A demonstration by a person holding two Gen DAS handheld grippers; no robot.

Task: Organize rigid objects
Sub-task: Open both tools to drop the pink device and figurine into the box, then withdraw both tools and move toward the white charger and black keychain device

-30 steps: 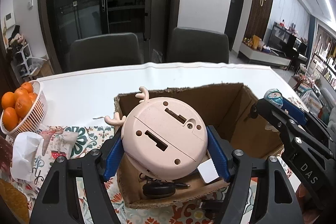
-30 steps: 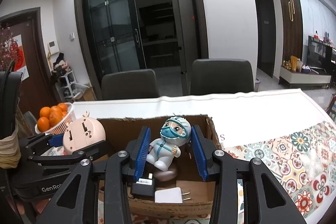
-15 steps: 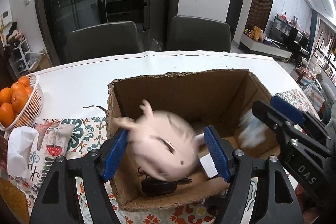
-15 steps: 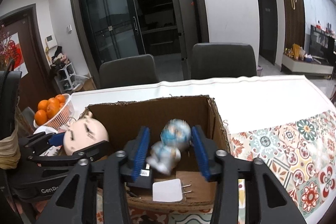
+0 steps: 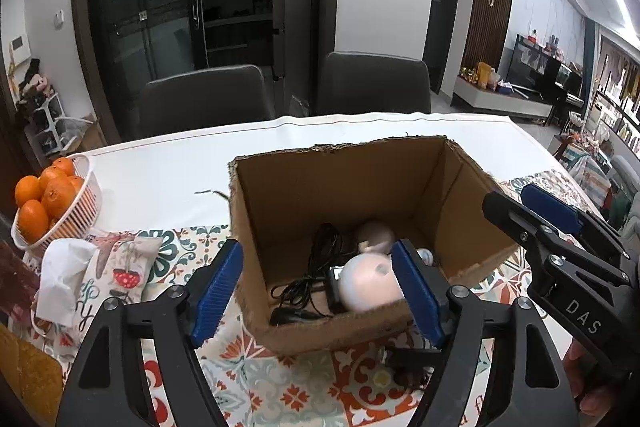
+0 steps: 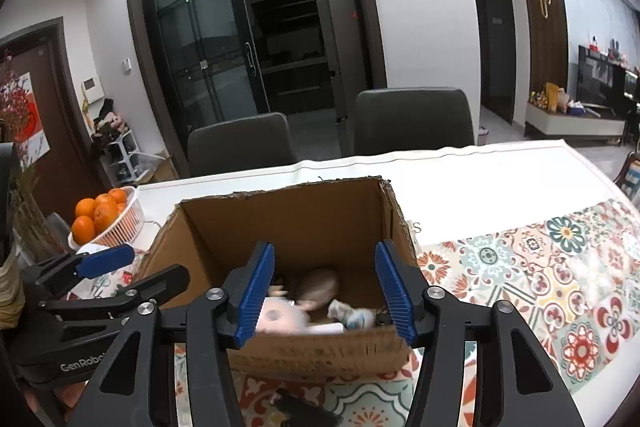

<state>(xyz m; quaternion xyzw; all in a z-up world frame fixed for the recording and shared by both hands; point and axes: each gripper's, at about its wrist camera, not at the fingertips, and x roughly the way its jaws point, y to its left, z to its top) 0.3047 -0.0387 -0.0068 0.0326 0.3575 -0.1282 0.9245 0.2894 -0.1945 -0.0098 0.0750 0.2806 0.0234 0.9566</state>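
Left gripper (image 5: 318,287) hung spread and empty over the near wall of the cardboard box (image 5: 288,183); right gripper (image 6: 324,293) likewise spread, holding nothing. Pink round toy (image 5: 370,287) lay on the box floor near the front wall, domed side up, orientation otherwise blurred. Small blue-and-white figurine (image 6: 354,315) lay tipped beside it, toward the right wall. Black cable (image 5: 316,267) sat left of the pink toy. Box top was open, torn rim; white table (image 5: 160,171) lay bare behind it. Orange basket (image 5: 86,195) stood well left.
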